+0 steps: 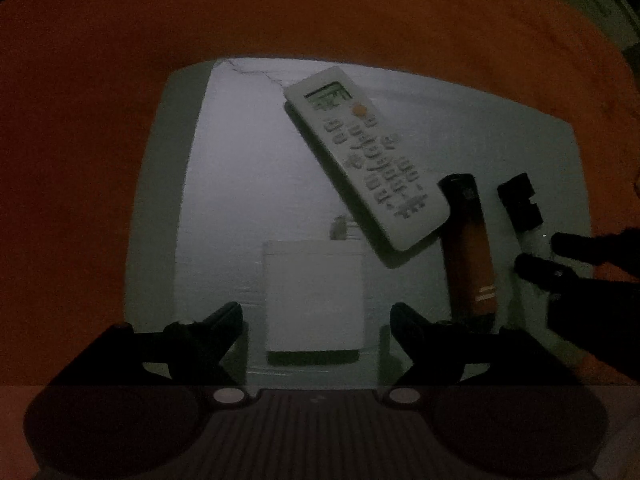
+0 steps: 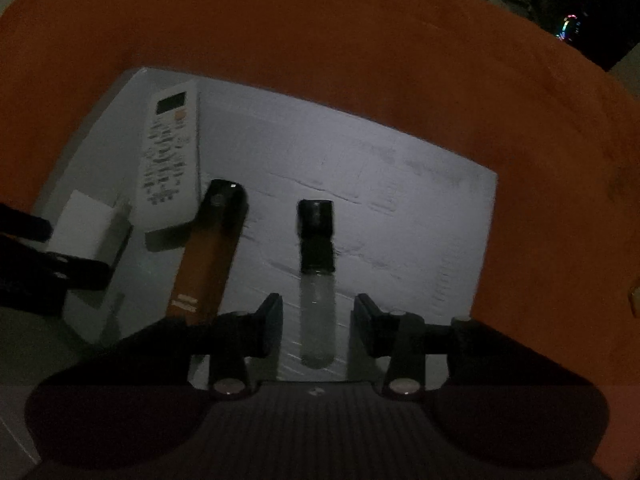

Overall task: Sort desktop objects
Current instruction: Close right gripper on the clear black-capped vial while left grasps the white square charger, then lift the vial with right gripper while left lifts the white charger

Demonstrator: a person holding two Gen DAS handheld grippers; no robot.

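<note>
The room is dim, and an orange cloth (image 1: 320,20) covers the desk around a pale grey tray (image 1: 240,184) where the things lie. Inside it we see a white remote (image 1: 366,156) lying aslant, its lower corner resting across an orange lighter (image 1: 472,256) with a black cap. Beside that lies a clear tube (image 2: 318,276) with a black cap. Our left claw (image 1: 316,320) hangs released over a white box (image 1: 314,296) — the box sits between its fingers, untouched. Our right claw (image 2: 316,320) is released too, its fingers standing apart on either side of the tube's clear end.
</note>
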